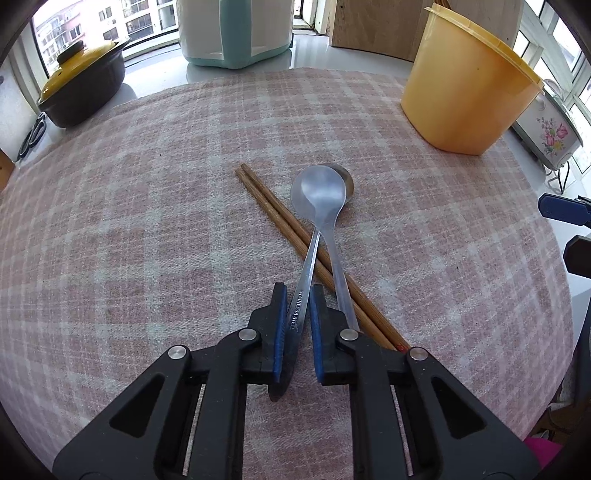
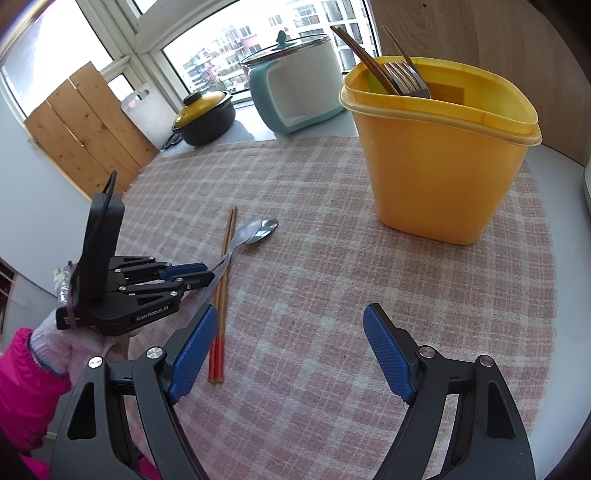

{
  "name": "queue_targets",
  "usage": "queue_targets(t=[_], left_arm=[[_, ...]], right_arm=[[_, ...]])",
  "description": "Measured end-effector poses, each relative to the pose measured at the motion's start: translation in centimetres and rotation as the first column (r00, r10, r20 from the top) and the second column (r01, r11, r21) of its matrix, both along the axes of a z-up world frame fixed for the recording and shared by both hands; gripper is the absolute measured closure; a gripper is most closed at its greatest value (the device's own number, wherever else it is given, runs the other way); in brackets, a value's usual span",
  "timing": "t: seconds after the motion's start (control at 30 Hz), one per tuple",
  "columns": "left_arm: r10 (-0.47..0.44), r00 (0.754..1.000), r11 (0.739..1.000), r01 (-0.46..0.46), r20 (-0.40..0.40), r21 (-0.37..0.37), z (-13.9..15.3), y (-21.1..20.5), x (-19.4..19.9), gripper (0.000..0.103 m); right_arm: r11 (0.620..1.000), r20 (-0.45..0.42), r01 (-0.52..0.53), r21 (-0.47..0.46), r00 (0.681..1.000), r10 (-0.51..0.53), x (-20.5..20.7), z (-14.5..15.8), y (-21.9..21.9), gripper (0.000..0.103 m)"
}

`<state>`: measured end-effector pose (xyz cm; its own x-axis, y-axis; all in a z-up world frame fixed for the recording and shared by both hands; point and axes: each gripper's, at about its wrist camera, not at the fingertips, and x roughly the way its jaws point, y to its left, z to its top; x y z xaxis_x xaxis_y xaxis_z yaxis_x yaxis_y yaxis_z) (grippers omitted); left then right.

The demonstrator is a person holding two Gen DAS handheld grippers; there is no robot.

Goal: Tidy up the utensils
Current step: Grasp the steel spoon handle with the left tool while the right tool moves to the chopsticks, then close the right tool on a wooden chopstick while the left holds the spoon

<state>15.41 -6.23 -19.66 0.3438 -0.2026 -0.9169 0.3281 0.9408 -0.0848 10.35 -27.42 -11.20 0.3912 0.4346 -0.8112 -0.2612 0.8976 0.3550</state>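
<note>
The left gripper (image 1: 298, 295) has its blue pads (image 1: 279, 325) closed on the handle of a steel spoon (image 1: 317, 201), whose bowl is tipped up off the pink plaid cloth (image 1: 129, 229). A second spoon (image 1: 341, 284) lies beneath it, its bowl showing just behind the first. Both handles cross a pair of wooden chopsticks (image 1: 273, 210) lying diagonally on the cloth. A yellow plastic container (image 1: 465, 96) stands at the far right, a dark pot with a yellow lid (image 1: 81, 88) at the far left, and a white and teal appliance (image 1: 236, 33) behind. Part of the right gripper (image 1: 563, 210) shows at the right edge.
</note>
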Motion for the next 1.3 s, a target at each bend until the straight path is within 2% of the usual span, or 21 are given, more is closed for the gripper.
queue_targets(t=[0.2,0.33,0.53,0.57,0.73,0.83,1.07,1.2,1.23,1.3], left_arm=[[0.08,0.997,0.996,-0.08,0.009,-0.048,0.1,0.6,0.0,0.096],[0.117,0.993,0.99,-0.116,0.014,-0.075,0.2,1.2,-0.2,0.096],[0.171,0.985,0.982,-0.169,0.025,-0.081,0.3,3.1,-0.5,0.096],[0.181,0.983,0.98,-0.178,0.026,-0.085,0.4,3.5,-0.6,0.096],[0.224,0.974,0.972,-0.221,0.033,-0.077,0.3,5.5,-1.0,0.096],[0.237,0.97,0.971,-0.234,0.049,-0.049,0.4,6.3,-1.4,0.096],[0.249,0.965,0.968,-0.251,0.084,0.014,0.3,7.9,-2.0,0.096],[0.238,0.969,0.971,-0.238,0.059,-0.016,0.3,8.8,-1.7,0.096],[0.242,0.969,0.97,-0.241,0.046,-0.032,0.3,9.1,-1.6,0.095],[0.247,0.969,0.966,-0.245,0.022,-0.086,0.5,9.6,-1.3,0.081]], right_arm=[[1.0,-0.026,-0.015,-0.003,1.0,0.015,0.4,-0.8,0.8,0.028],[0.999,-0.057,-0.038,0.0,0.998,0.038,1.0,-1.5,1.8,0.037],[0.996,-0.088,-0.084,-0.005,0.993,0.083,2.1,-2.6,4.3,0.042],[0.996,-0.093,-0.093,-0.007,0.991,0.092,2.3,-2.8,4.8,0.045],[0.988,-0.119,-0.152,-0.033,0.982,0.147,3.6,-4.1,7.4,0.06],[0.984,-0.145,-0.176,-0.041,0.975,0.168,4.6,-5.1,8.6,0.07],[0.971,-0.162,-0.227,-0.074,0.963,0.213,6.2,-6.2,11.9,0.077],[0.958,-0.155,-0.259,-0.122,0.959,0.239,6.4,-6.5,13.4,0.079],[0.955,-0.154,-0.266,-0.129,0.957,0.246,6.5,-6.4,13.6,0.079],[0.952,-0.158,-0.274,-0.135,0.955,0.252,6.8,-6.4,13.8,0.081]])
